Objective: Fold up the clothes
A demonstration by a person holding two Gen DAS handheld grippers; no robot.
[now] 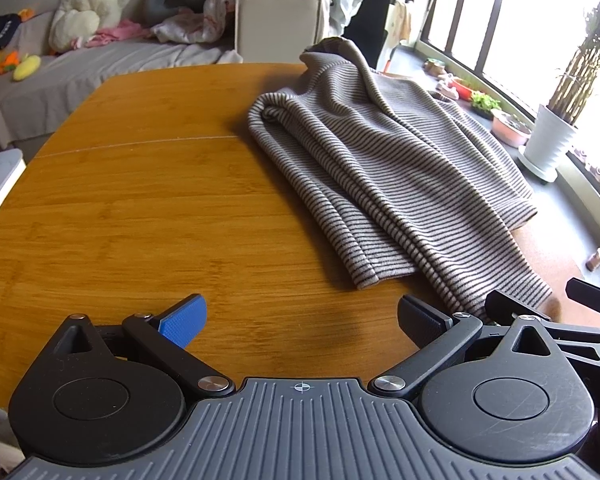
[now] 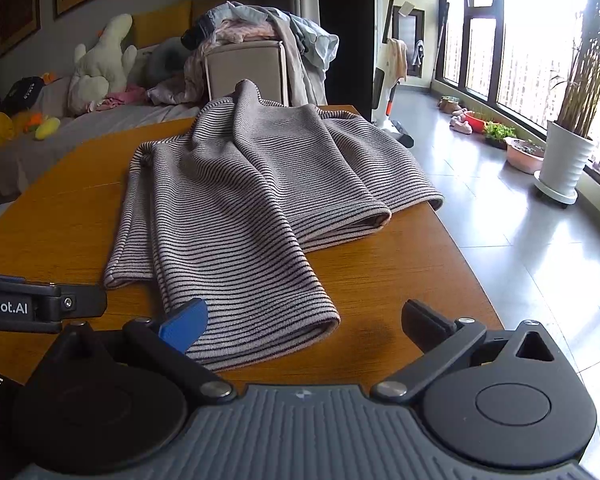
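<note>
- The striped sweater [image 2: 252, 200] lies in a loose, rumpled heap on my wooden table [image 1: 120, 200], toward the table's right side and far edge; thin dark stripes on a grey-beige knit, with deep folds running its length.
- One sleeve or hem end reaches toward me, and its cuff sits just beside my right gripper's blue finger pad [image 2: 184, 326]; I cannot tell whether they touch.
- My right gripper [image 2: 304, 324] has its jaws spread wide, holding nothing, with bare wood between them.
- My left gripper [image 1: 302, 322] is likewise wide open and empty, hovering over bare wood, with the sweater's near edge just ahead and to its right.
- Behind the table, a pale bin [image 2: 246, 70] is heaped with clothes [image 2: 260, 26] spilling over its rim.
- To the left, a sofa [image 1: 60, 80] carries soft toys [image 1: 88, 4].
- By the window stands a white pot [image 2: 566, 164] with a tall plant.
</note>
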